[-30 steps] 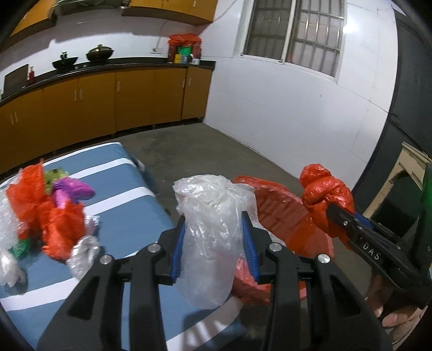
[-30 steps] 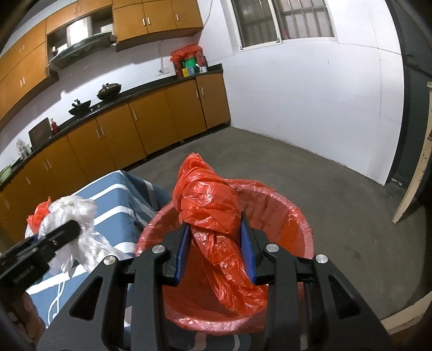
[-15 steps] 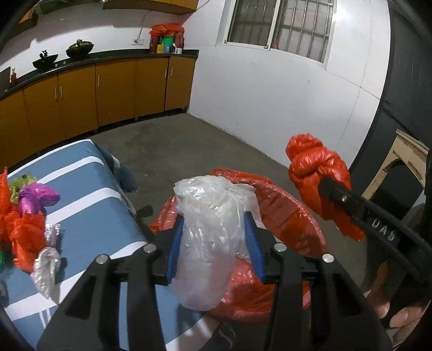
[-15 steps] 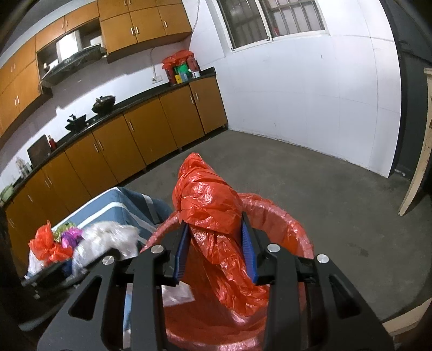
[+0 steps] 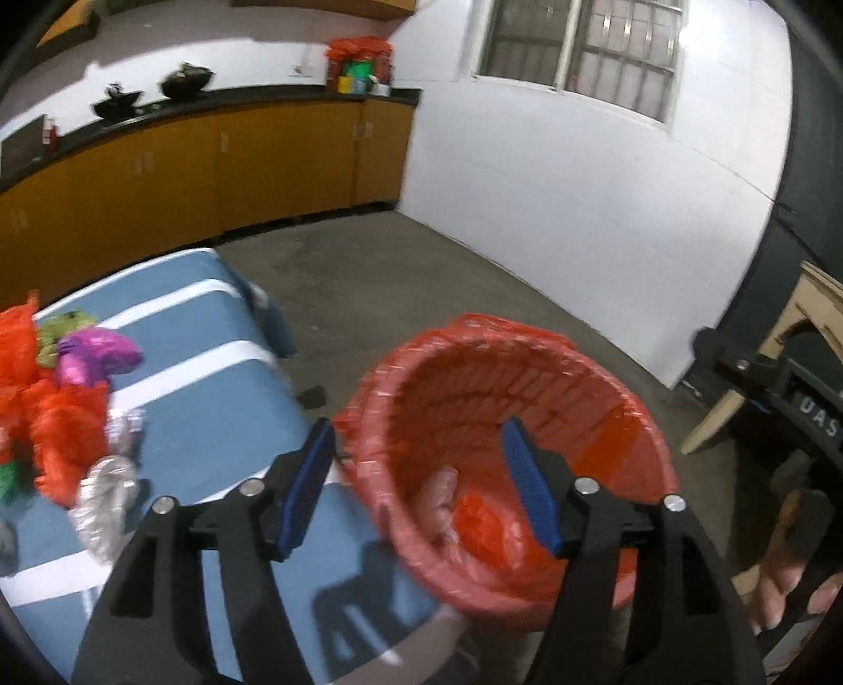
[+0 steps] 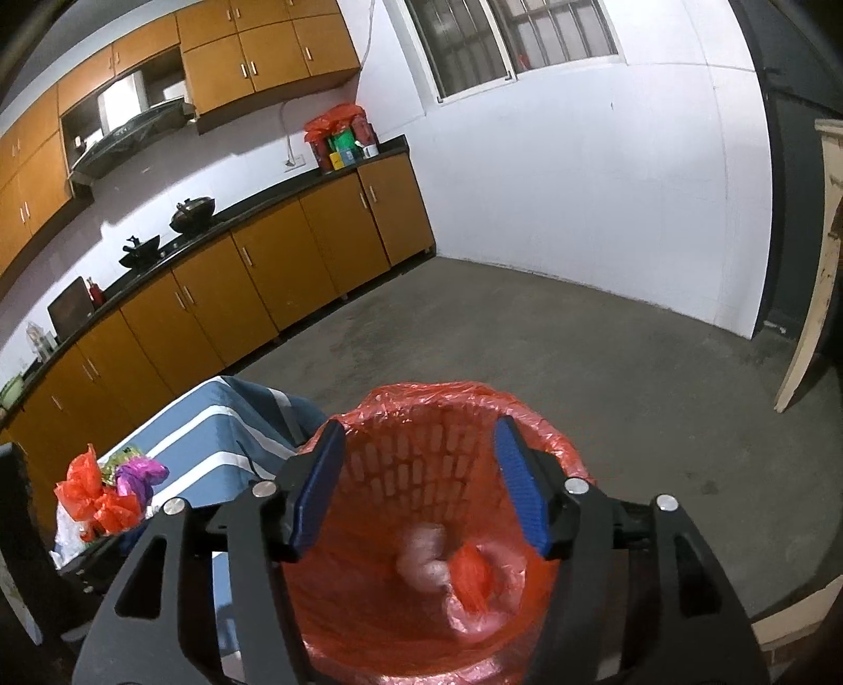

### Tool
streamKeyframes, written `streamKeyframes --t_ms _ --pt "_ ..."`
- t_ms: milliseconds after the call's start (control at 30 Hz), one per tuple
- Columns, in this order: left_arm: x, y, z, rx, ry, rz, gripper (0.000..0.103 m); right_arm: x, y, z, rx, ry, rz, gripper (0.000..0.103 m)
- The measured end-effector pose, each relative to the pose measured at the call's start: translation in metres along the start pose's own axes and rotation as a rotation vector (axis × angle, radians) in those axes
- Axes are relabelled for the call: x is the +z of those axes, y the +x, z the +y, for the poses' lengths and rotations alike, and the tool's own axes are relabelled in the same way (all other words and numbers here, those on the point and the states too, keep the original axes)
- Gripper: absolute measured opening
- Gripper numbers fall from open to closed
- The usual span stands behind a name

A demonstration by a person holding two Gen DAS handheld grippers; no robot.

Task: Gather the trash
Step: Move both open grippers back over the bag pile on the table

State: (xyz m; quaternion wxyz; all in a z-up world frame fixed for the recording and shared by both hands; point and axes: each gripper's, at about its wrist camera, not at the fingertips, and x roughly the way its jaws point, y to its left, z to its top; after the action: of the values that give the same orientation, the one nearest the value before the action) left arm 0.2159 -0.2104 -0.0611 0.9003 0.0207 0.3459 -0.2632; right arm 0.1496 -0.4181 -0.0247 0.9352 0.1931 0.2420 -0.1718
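A red basket lined with a red bag (image 5: 527, 379) (image 6: 437, 416) stands beside a blue striped table (image 5: 200, 400). A clear plastic bag (image 6: 427, 558) and a red plastic bag (image 6: 474, 579) lie inside it; they also show in the left wrist view (image 5: 442, 495) (image 5: 479, 521). My left gripper (image 5: 421, 490) is open and empty over the basket's near rim. My right gripper (image 6: 416, 490) is open and empty above the basket. More crumpled trash (image 5: 63, 400) lies on the table: red, purple, green and silvery pieces, also in the right wrist view (image 6: 105, 490).
Orange kitchen cabinets (image 6: 263, 295) with a dark counter run along the back wall. A white wall with a barred window (image 5: 579, 47) is at the right. A wooden frame (image 6: 811, 295) leans at the far right. The concrete floor (image 6: 527, 337) spreads beyond the basket.
Both grippers have opened. The clear bag has dropped from the left gripper and the red bag from the right gripper into the basket.
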Motion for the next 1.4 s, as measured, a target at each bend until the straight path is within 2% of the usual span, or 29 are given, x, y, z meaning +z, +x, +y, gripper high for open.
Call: streamKeyframes --t_ms 100,267,400,633,800,900,1067,1267,1400 --pt "-0.006 -0.013 0.011 0.067 -0.003 -0.029 0.075 0.0 -0.002 0.006 -0.016 -0.027 -0.015 0.068" --pt "-0.018 -0.036 0.035 0.183 -0.005 -0.064 0.08 -0.003 -0.001 0.029 -0.049 -0.13 -0.036 0.079" --pt "-0.03 -0.059 0.062 0.278 -0.031 -0.089 0.081 -0.009 0.001 0.051 -0.032 -0.196 -0.03 0.079" --pt "-0.053 -0.1 0.119 0.459 -0.072 -0.134 0.081 -0.024 0.008 0.103 0.093 -0.239 0.013 0.079" --pt "-0.072 -0.127 0.167 0.56 -0.153 -0.139 0.081 -0.042 0.016 0.152 0.172 -0.309 0.048 0.076" --pt "-0.08 -0.143 0.193 0.595 -0.215 -0.14 0.081 -0.055 0.023 0.187 0.248 -0.353 0.093 0.071" --pt "-0.092 -0.166 0.223 0.649 -0.282 -0.155 0.081 -0.079 0.038 0.237 0.321 -0.417 0.167 0.065" --pt "-0.107 -0.183 0.249 0.676 -0.339 -0.163 0.081 -0.105 0.053 0.275 0.344 -0.463 0.233 0.063" --pt "-0.114 -0.19 0.262 0.682 -0.375 -0.161 0.081 -0.119 0.067 0.294 0.319 -0.515 0.261 0.056"
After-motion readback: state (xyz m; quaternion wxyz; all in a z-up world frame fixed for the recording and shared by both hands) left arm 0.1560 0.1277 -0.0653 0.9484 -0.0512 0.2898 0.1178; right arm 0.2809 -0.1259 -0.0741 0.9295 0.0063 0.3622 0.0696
